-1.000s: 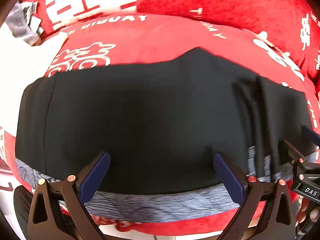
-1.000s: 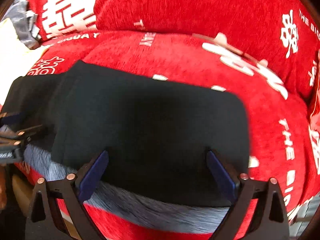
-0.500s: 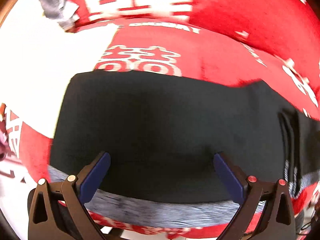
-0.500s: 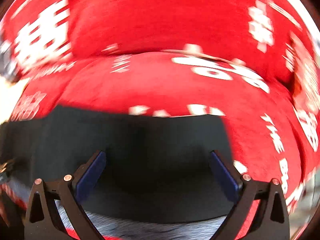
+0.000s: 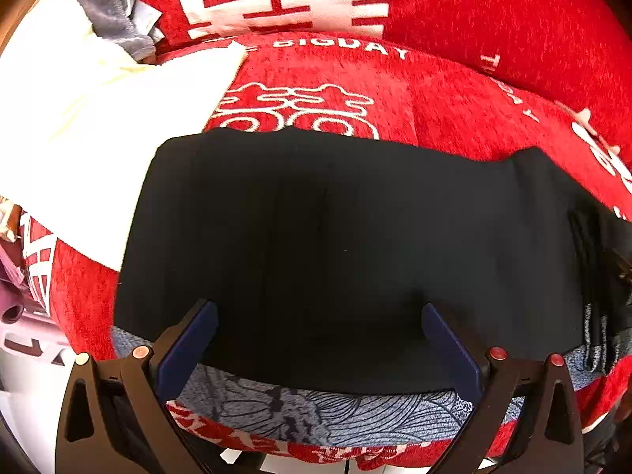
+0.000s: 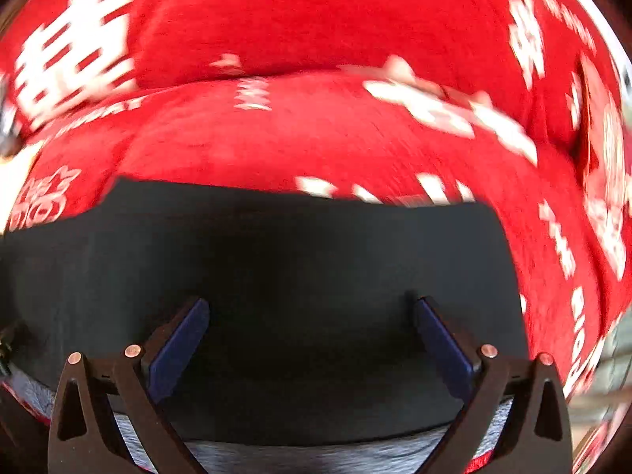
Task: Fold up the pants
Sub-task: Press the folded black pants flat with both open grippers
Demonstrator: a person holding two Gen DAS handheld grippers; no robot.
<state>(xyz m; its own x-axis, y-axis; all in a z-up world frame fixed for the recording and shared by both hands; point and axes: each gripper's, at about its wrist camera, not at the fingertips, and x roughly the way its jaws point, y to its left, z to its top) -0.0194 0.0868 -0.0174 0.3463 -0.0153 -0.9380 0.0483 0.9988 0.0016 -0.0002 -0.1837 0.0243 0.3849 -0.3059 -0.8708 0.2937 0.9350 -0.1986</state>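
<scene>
Black pants (image 5: 335,245) lie flat in a wide folded band across a red sofa seat (image 5: 434,98), with several pleats at their right end. In the right wrist view the same pants (image 6: 276,276) fill the lower half, their right edge squared off. My left gripper (image 5: 320,328) hovers open over the near edge of the pants, nothing between its blue pads. My right gripper (image 6: 310,324) is also open above the right part of the pants, holding nothing.
A grey-blue patterned cloth (image 5: 335,414) runs along the sofa's front edge under the pants. A white cloth (image 5: 98,118) and a grey fleece (image 5: 106,8) lie at the left. Red back cushions (image 6: 316,19) with white lettering rise behind the seat.
Both grippers have swung apart: the left view shifted toward the pants' left end and the white cloth, the right view toward their right end. The pants lie still.
</scene>
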